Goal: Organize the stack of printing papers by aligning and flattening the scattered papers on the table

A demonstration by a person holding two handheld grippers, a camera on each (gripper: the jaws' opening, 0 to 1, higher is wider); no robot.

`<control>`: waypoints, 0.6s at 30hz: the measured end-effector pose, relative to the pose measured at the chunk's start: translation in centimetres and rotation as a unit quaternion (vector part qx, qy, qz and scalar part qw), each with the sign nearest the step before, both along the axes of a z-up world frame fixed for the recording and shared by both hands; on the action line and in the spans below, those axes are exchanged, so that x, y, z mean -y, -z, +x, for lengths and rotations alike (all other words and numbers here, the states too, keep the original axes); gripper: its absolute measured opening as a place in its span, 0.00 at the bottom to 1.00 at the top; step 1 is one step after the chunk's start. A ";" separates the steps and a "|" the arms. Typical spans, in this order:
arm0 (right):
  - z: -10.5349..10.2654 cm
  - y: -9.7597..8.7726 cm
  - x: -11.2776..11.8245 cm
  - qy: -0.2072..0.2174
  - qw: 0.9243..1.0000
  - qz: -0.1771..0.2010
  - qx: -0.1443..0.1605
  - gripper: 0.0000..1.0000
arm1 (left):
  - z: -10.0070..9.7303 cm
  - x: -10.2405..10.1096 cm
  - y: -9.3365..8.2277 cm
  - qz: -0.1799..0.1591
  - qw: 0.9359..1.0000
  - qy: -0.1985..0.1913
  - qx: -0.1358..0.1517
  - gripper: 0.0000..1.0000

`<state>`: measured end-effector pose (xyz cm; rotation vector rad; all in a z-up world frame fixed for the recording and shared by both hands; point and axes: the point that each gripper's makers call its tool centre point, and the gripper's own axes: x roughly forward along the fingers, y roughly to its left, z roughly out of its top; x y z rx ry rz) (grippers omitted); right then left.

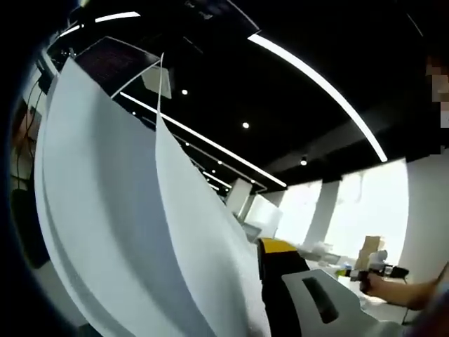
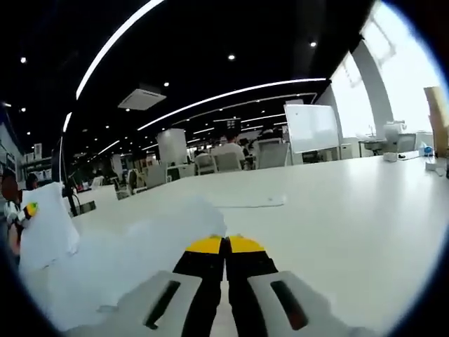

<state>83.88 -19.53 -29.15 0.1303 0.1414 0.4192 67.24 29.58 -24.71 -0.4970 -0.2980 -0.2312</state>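
Several white paper sheets (image 1: 126, 210) stand upright and bowed in my left gripper (image 1: 261, 247), which is shut on their lower edge. One yellow-tipped jaw shows and the sheets hide the other. In the right gripper view the same left gripper (image 2: 28, 209) holds that white bundle (image 2: 45, 235) at the far left. My right gripper (image 2: 224, 244) is low over the white table (image 2: 351, 210), jaws pressed together. A blurred, rumpled sheet (image 2: 133, 263) lies just left of it. Another flat sheet (image 2: 249, 203) rests farther out. A hand holds the right gripper (image 1: 372, 270) at the far right.
Beyond the table's far edge stand chairs (image 2: 224, 161), a whiteboard (image 2: 312, 126) and seated people. A cardboard box (image 2: 438, 119) and small items sit at the table's right end. The box (image 1: 370, 247) also shows in the left gripper view.
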 end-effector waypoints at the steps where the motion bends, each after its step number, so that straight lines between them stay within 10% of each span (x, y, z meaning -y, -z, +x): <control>1: -0.1 -0.1 -0.2 -0.001 1.000 0.001 -0.002 0.00 | 0.0 0.0 0.0 0.000 1.000 0.000 0.000 0.23; 18: -3.2 -6.5 -4.9 -0.001 0.987 -0.108 0.120 0.00 | 0.2 0.2 0.0 0.000 1.000 0.001 -0.003 0.24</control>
